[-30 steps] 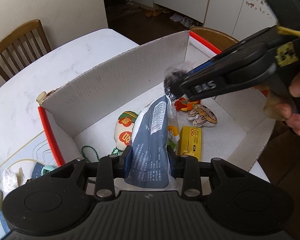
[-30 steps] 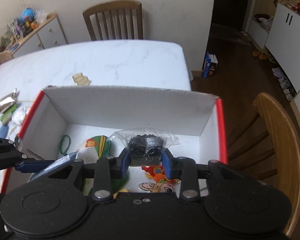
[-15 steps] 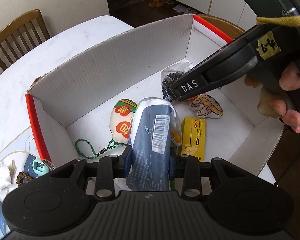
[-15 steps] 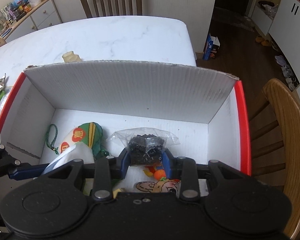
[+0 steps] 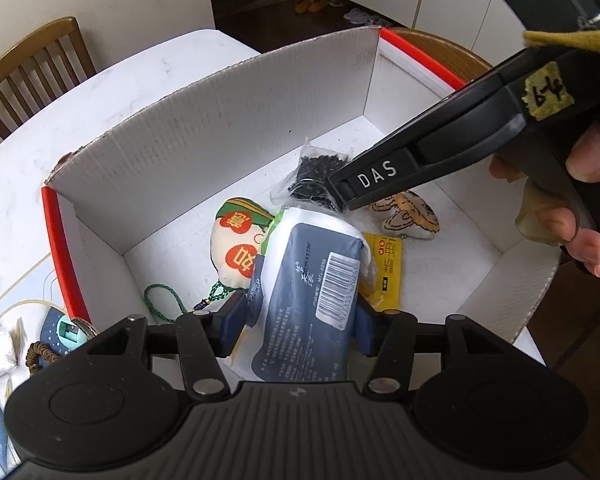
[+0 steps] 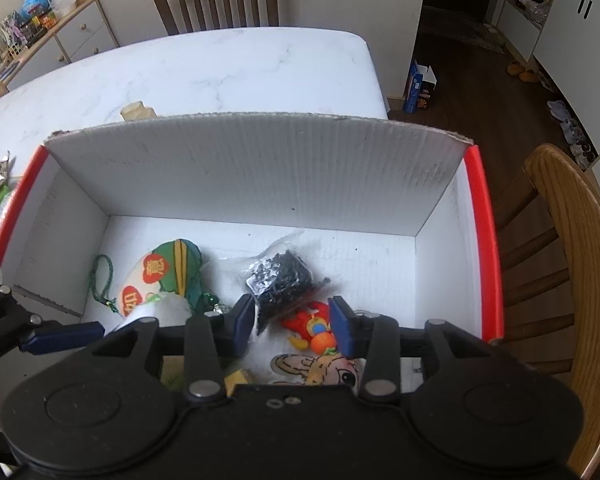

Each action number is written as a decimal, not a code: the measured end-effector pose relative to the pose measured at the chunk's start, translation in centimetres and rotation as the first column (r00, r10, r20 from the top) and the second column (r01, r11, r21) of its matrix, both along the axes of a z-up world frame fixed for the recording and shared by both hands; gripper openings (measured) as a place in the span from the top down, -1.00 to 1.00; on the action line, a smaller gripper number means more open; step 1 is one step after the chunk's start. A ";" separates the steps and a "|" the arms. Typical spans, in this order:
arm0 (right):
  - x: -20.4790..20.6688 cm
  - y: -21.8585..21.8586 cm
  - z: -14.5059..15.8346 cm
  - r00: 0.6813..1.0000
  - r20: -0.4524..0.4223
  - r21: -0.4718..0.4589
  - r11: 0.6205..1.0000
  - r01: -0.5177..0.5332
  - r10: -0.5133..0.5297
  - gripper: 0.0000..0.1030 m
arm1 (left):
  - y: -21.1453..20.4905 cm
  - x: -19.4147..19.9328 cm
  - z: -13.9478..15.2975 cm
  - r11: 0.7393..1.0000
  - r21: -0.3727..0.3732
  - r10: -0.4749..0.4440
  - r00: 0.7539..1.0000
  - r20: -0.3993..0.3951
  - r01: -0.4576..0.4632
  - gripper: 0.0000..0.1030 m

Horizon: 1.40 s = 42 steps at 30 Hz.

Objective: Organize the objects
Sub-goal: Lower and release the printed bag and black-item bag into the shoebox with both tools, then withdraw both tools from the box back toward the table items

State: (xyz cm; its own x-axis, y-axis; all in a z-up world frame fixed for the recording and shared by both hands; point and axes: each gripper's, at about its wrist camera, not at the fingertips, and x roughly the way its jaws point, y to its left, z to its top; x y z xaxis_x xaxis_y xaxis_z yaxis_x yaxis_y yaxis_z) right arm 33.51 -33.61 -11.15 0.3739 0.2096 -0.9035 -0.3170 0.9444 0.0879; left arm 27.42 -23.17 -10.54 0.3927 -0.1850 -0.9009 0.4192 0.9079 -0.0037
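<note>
A white cardboard box with red edges stands on the white table. My left gripper is shut on a dark blue tissue pack and holds it inside the box. My right gripper has its jaws open over the box. A clear bag of black beads hangs loose and tilted between its fingers, just above the box floor. The right gripper also shows in the left wrist view.
In the box lie a white-and-green cloth pouch with a green cord, a yellow packet, a flat cartoon toy and a red-orange toy. Small items lie left of the box. A wooden chair stands to the right.
Both grippers moved lower into the box. My right gripper opened and let go of the bead bag, which tips over. The left still holds the tissue pack.
</note>
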 end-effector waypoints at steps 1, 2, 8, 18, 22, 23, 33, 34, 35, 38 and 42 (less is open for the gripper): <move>-0.2 -0.1 0.2 1.000 0.007 0.003 1.000 0.000 0.000 0.01 | 0.0 -0.1 0.1 1.000 -0.002 0.000 1.000 0.002 0.000 -0.05; -0.3 -0.1 0.5 1.000 0.012 0.005 1.000 0.000 0.000 0.01 | 0.0 -0.1 0.2 1.000 -0.004 0.001 1.000 0.005 -0.001 -0.05; -1.1 -0.7 1.8 1.000 0.028 0.029 1.000 0.004 -0.005 -0.01 | 0.3 -0.8 1.5 1.000 -0.031 0.000 0.999 0.044 0.001 -0.17; -4.0 -1.6 5.1 0.996 0.091 0.077 0.997 -0.012 0.005 -0.16 | 1.6 -1.8 4.4 0.996 -0.091 0.008 0.994 0.112 0.002 -0.17; -5.1 -1.8 6.4 0.994 0.113 0.087 0.996 -0.014 0.005 -0.20 | 2.3 -2.3 5.5 0.993 -0.118 0.016 0.991 0.130 -0.001 -0.17; -5.3 -1.8 6.7 0.993 0.119 0.088 0.996 -0.015 0.004 -0.20 | 2.4 -2.5 5.8 0.992 -0.124 0.016 0.991 0.135 0.000 -0.17; -7.6 -1.2 9.3 0.987 0.158 0.094 0.995 -0.017 0.002 -0.46 | 5.8 -4.1 8.5 0.981 -0.195 0.046 0.987 0.155 -0.016 -0.24; -7.8 -1.0 9.5 0.987 0.159 0.096 0.995 -0.019 0.003 -0.47 | 6.3 -4.3 8.7 0.980 -0.196 0.054 0.986 0.159 -0.022 -0.29; -8.0 -0.8 9.6 0.987 0.158 0.098 0.995 -0.019 0.003 -0.48 | 6.9 -4.5 8.9 0.980 -0.198 0.063 0.985 0.164 -0.030 -0.32; -8.7 -0.1 10.2 0.987 0.161 0.101 0.995 -0.021 0.005 -0.53 | 8.5 -4.8 9.4 0.977 -0.209 0.080 0.983 0.166 -0.044 -0.33; -9.6 1.2 11.1 0.986 0.167 0.103 0.994 -0.027 0.010 -0.58 | 10.6 -5.3 9.8 0.976 -0.210 0.093 0.980 0.175 -0.055 -0.42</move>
State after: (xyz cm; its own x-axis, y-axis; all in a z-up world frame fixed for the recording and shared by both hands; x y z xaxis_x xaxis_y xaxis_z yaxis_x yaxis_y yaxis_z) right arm 23.92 -32.42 -0.08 0.5121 0.3076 -0.8020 -0.3526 0.9267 0.1302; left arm 22.14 -12.53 -0.78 0.5666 -0.3207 -0.7590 0.3616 0.9245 -0.1207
